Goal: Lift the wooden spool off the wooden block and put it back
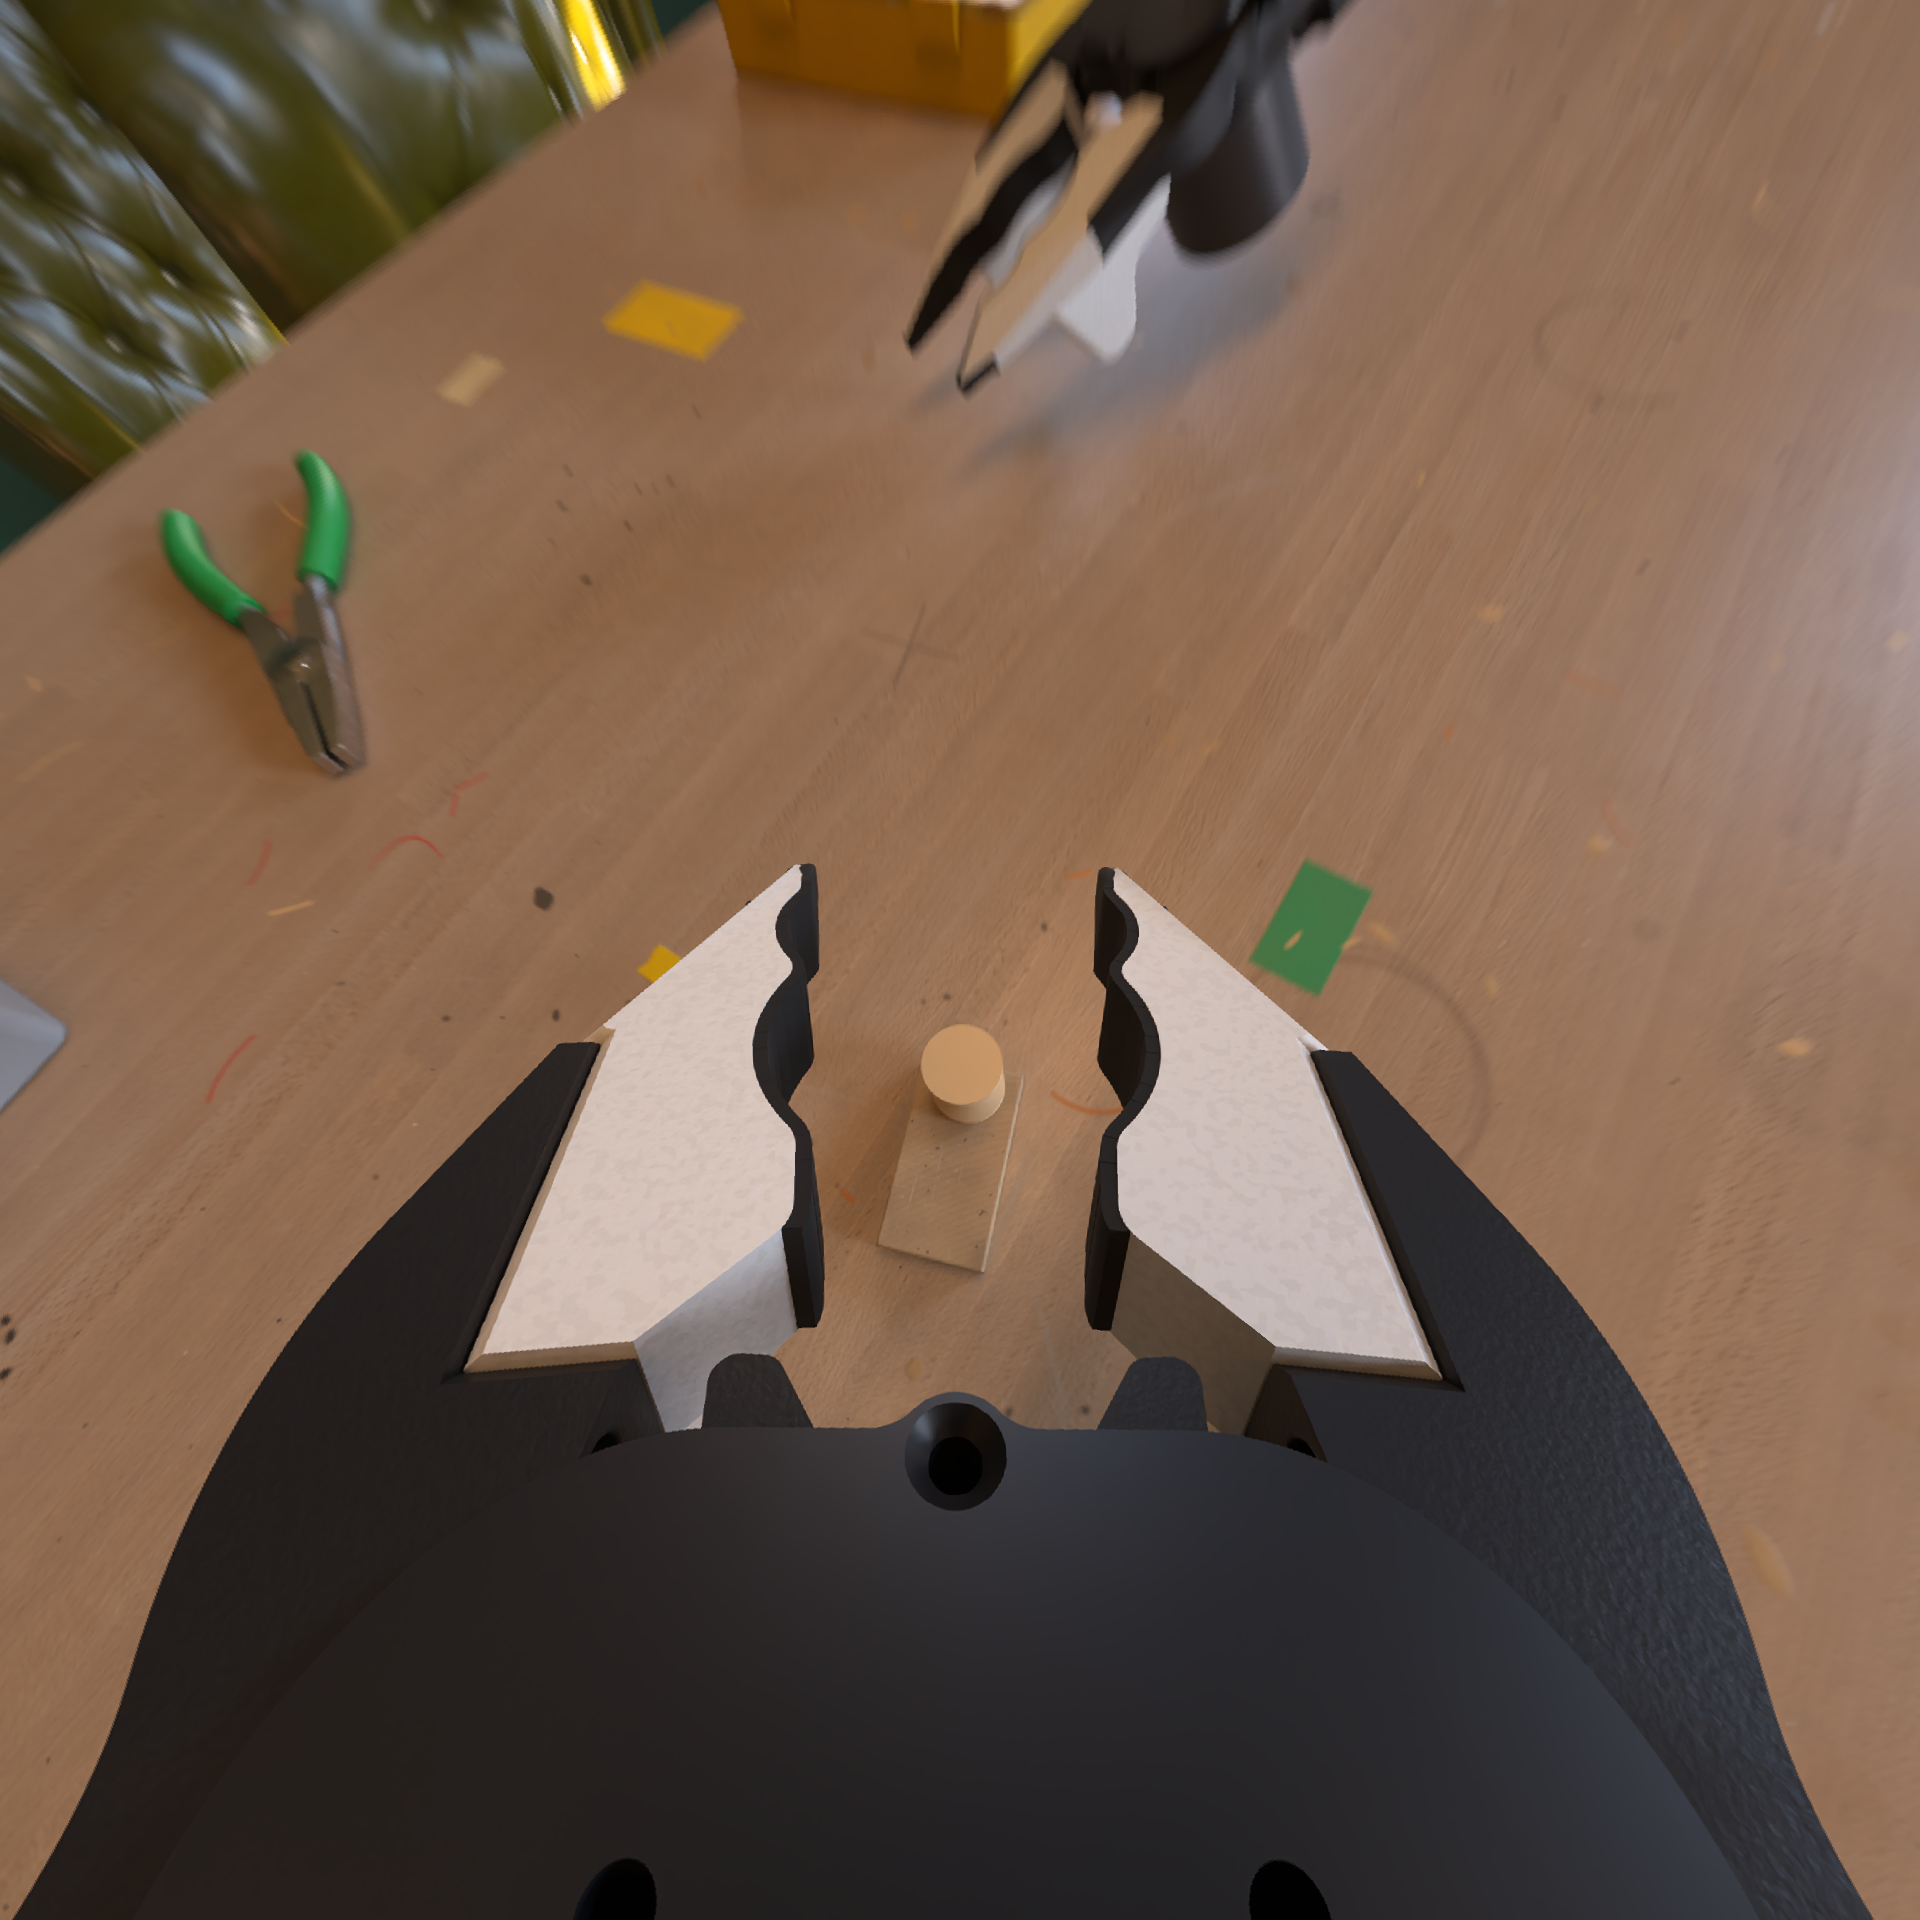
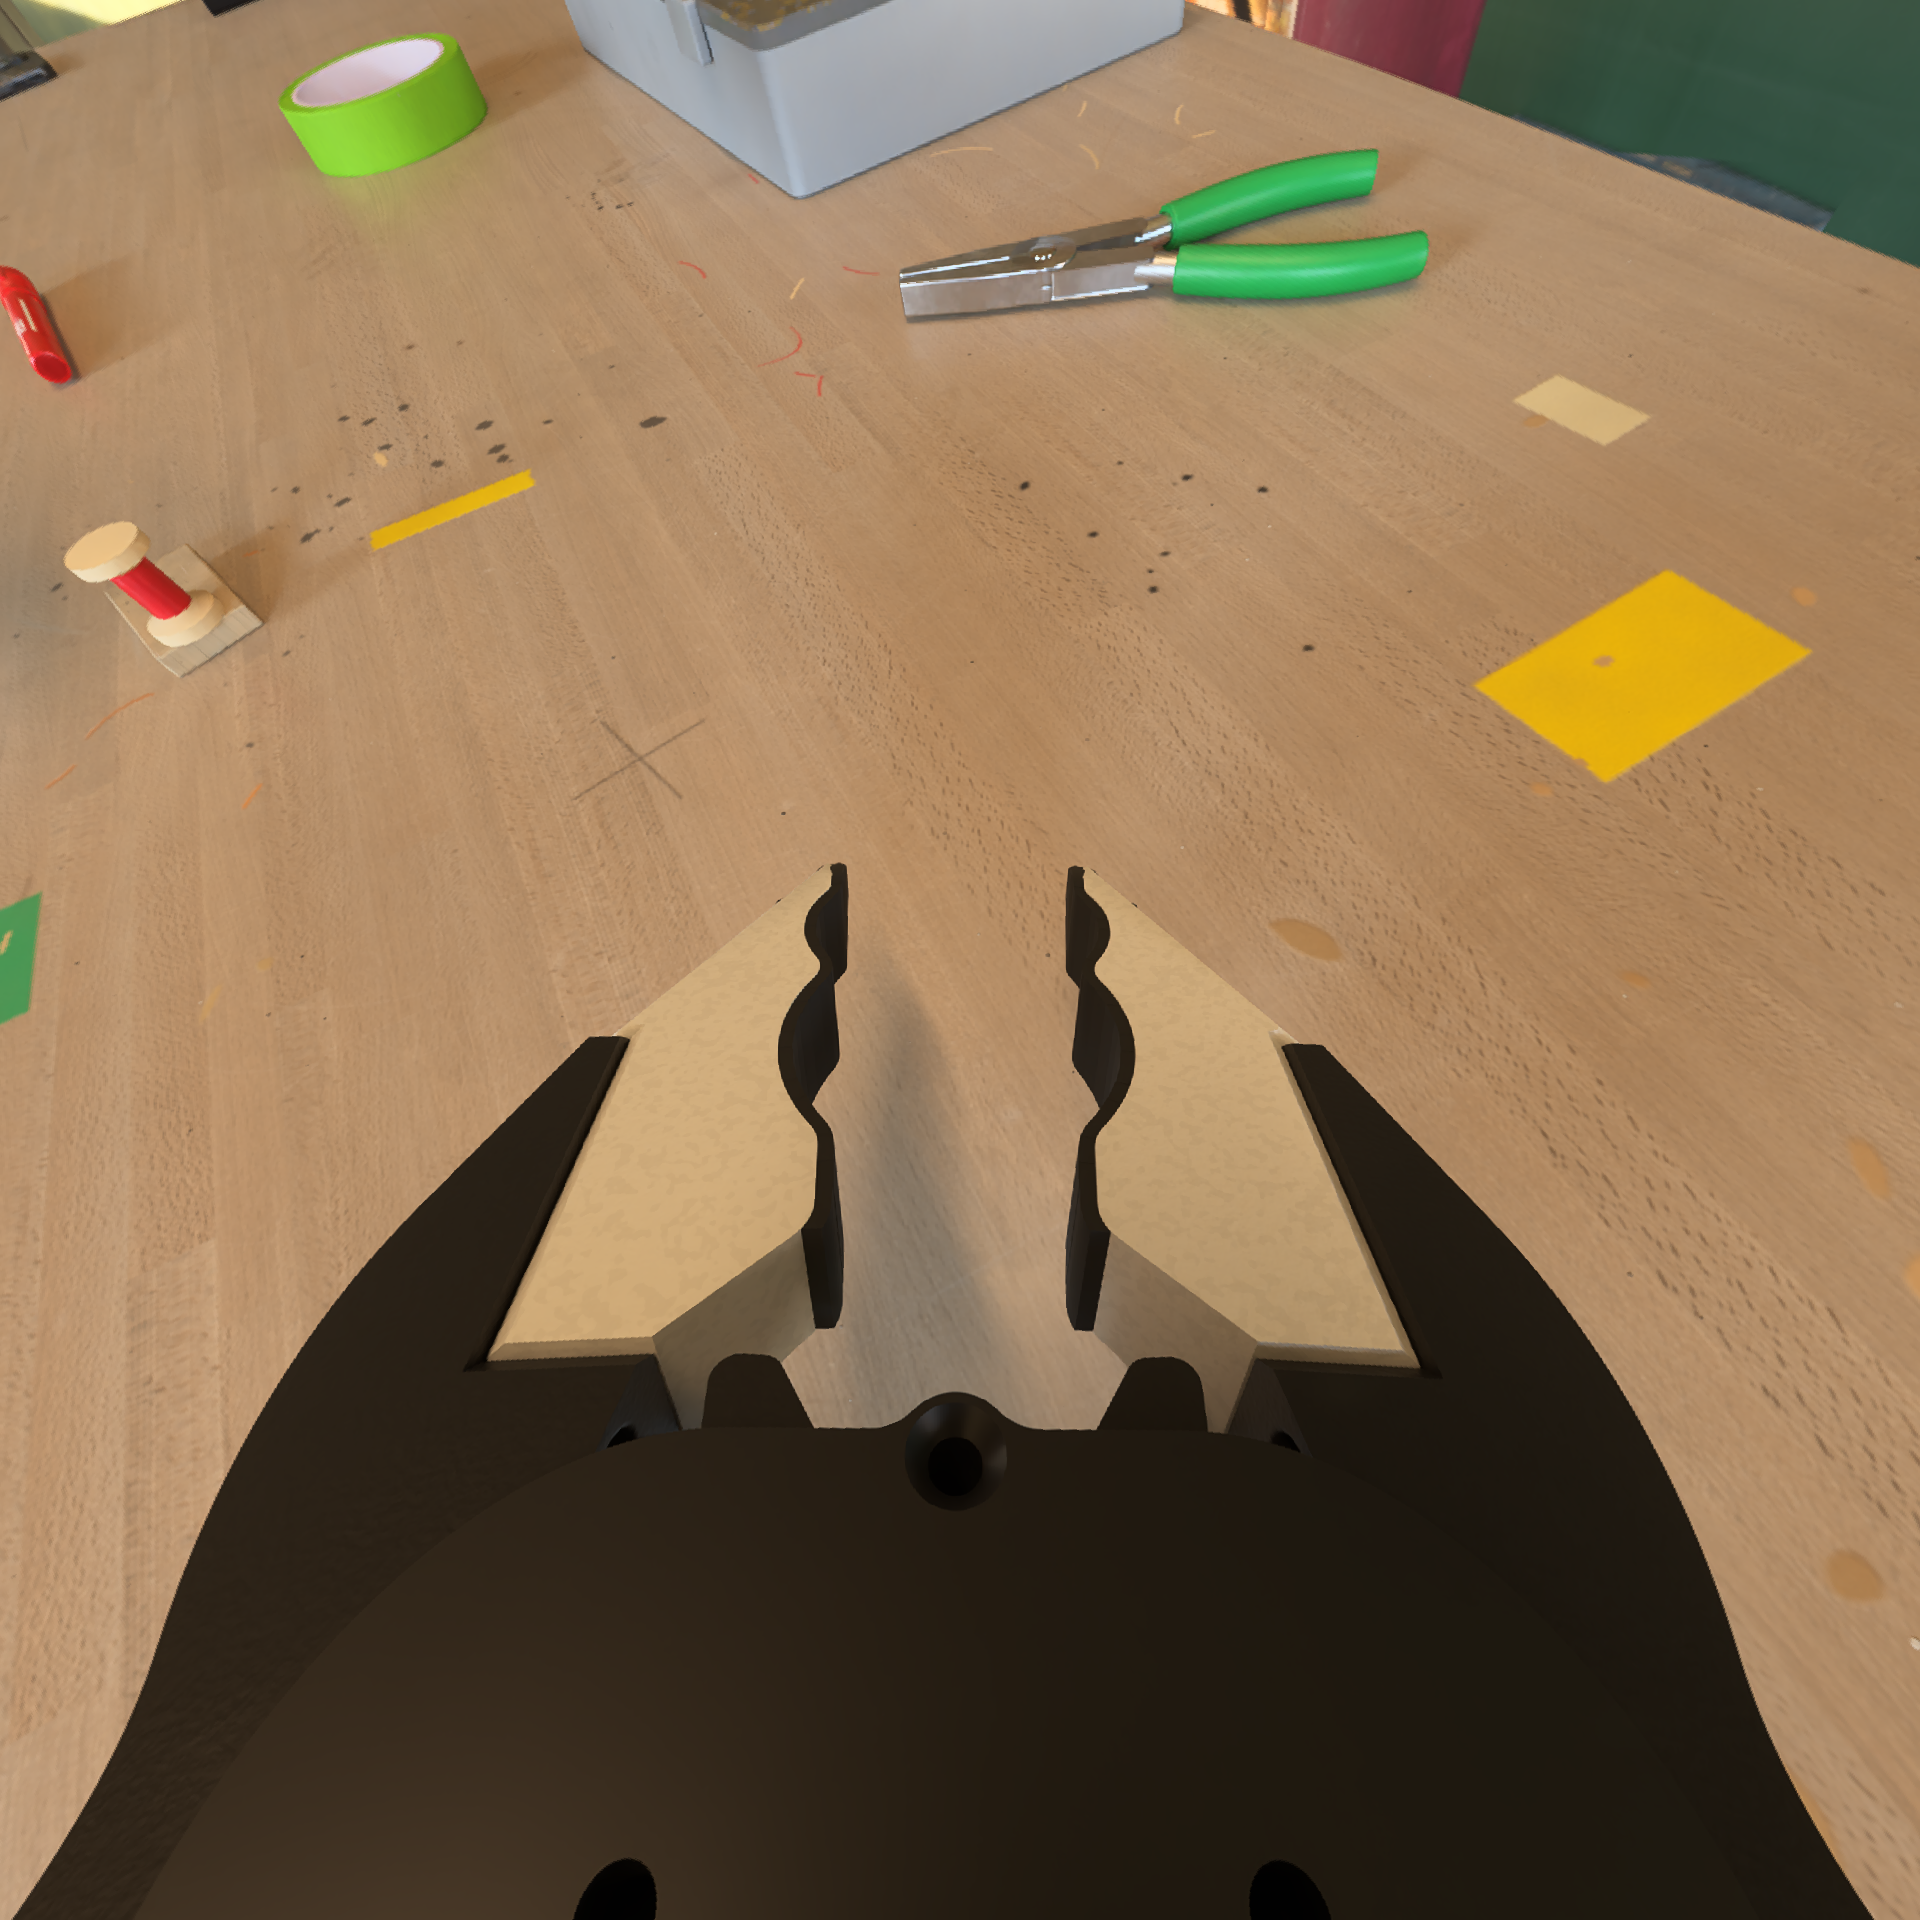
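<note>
The wooden spool (image 1: 962, 1070) stands upright on the far end of a thin wooden block (image 1: 948, 1195); in the left wrist view I see it from above, its round top showing. My left gripper (image 1: 956, 883) is open and hovers above it, fingers on either side, not touching. In the right wrist view the spool (image 2: 143, 584), with a red middle, stands on the block (image 2: 192, 621) at the far left. My right gripper (image 2: 956, 883) is open and empty over bare table; it also shows far off in the left wrist view (image 1: 1049, 218).
Green-handled pliers (image 2: 1164, 255) (image 1: 286, 613) lie on the wooden table (image 2: 935, 623). A grey box (image 2: 883, 83), a green tape roll (image 2: 384, 104) and a red marker (image 2: 36, 327) lie at the far side. A yellow box (image 1: 883, 47) stands at the table's back.
</note>
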`<state>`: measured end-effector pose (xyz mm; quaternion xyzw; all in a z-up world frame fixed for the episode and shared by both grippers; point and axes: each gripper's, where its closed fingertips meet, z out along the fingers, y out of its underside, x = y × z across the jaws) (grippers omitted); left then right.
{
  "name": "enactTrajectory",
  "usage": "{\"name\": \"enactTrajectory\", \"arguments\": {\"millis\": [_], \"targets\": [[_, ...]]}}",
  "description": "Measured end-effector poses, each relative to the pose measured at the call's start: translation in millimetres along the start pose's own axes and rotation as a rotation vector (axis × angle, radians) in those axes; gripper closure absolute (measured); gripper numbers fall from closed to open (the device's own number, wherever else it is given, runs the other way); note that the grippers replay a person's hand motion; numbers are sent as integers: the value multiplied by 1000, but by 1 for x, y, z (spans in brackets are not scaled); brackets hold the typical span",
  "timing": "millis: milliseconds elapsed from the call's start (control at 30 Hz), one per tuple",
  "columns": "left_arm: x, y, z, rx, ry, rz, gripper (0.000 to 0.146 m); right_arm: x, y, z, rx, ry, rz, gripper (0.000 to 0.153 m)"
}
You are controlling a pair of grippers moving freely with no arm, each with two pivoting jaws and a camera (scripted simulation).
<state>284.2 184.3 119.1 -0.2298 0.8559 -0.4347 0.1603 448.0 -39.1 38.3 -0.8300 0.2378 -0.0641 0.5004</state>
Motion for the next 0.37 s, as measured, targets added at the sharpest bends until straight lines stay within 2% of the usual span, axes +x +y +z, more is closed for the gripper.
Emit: {"name": "enactTrajectory", "arguments": {"millis": [67,167,267,367], "targets": [[1,-10,-17,51,-21,-15,90,1,0,0,-1,-3,10,111],[10,-5,-25,30,-78,45,88,1,0,0,3,-2,9,111],[19,19,-6,-102,-97,103,88,0,1,1,-6,-2,-2,111],[14,48,21,-274,-102,81,88,-2,2,2,-20,-1,-16,111]]}}
